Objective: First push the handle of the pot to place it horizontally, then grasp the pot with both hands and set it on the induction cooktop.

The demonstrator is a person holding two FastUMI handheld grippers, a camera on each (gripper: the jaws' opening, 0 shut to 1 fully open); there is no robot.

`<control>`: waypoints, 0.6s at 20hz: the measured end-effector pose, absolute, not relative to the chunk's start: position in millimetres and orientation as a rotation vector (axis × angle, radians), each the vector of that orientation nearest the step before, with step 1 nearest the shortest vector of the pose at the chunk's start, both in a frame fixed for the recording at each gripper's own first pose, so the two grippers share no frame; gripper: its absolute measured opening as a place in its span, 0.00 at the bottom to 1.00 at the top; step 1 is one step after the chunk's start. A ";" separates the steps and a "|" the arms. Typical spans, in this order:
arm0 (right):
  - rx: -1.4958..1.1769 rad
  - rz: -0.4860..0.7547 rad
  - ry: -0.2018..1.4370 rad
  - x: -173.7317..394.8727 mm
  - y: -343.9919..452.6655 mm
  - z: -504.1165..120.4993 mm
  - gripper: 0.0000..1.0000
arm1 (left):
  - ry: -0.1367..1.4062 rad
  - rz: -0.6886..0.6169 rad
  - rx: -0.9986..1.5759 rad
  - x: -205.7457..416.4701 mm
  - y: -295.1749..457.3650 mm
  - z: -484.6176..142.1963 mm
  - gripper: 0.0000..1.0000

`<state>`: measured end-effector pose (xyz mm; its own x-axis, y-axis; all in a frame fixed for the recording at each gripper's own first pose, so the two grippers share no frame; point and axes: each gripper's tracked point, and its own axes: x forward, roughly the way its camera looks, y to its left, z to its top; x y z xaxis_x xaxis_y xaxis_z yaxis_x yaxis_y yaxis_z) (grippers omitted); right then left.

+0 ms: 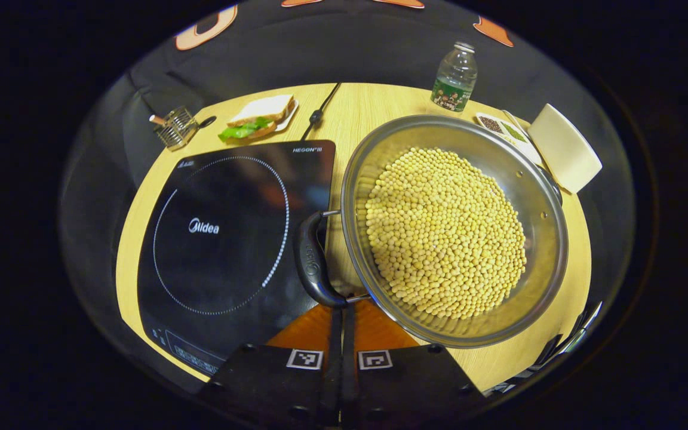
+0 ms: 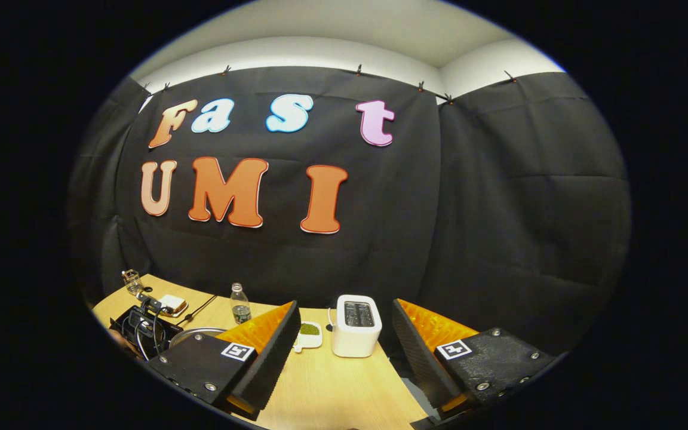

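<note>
I am holding the left tongs [image 1: 341, 334] just short of the pot [image 1: 454, 230], with their fingers pressed together and nothing between them, their tips touching or nearly touching the lower end of the near handle [image 1: 313, 260]; I cannot tell whether there is contact. The pot is sitting on the counter [image 1: 356, 113] ahead and to the right of these tongs, filled with a wide layer of beans [image 1: 445, 233], and the induction cooktop [image 1: 230, 239] is lying ahead and to the left, just beside the handle. The right tongs [image 2: 344, 346] are hanging well apart from the pot, fingers spread wide and gripping nothing, aiming over the counter toward a toaster [image 2: 356, 325]; the pot's rim [image 2: 192, 332] is showing far to their left. My worry is that I am pushing with a narrow closed tip on a rounded handle; if it slips off, the tongs are likely jabbing the pot wall or the cooktop's edge. A push off-centre is likely swinging the whole pot rather than the handle, perhaps toward the seasoning dish [image 1: 508, 134], the white toaster [image 1: 565, 148] and the bottle [image 1: 455, 77] beyond it; any jolt or uneven two-handed lift is risking beans spilling.
</note>
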<state>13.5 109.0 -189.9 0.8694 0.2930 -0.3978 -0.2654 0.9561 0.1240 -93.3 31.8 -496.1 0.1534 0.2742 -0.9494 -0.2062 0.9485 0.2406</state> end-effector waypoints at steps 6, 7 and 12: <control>0.053 0.404 0.483 12.6 165.0 -216.0 0.95 | 1.312 0.307 0.053 -69.6 34.4 -503.5 0.08; 0.049 0.422 0.495 12.9 175.3 -221.0 0.95 | 1.301 0.299 0.062 -65.7 36.1 -503.5 0.08; 0.045 0.500 0.572 6.9 217.0 -254.3 0.95 | 1.255 0.266 0.074 -54.0 38.8 -508.9 0.08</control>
<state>6.9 217.0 -254.3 0.7249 0.4654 -0.5078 -0.4412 0.8799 0.1767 -54.0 38.8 -508.9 0.2840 0.2392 -0.9285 -0.1580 0.9668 0.2007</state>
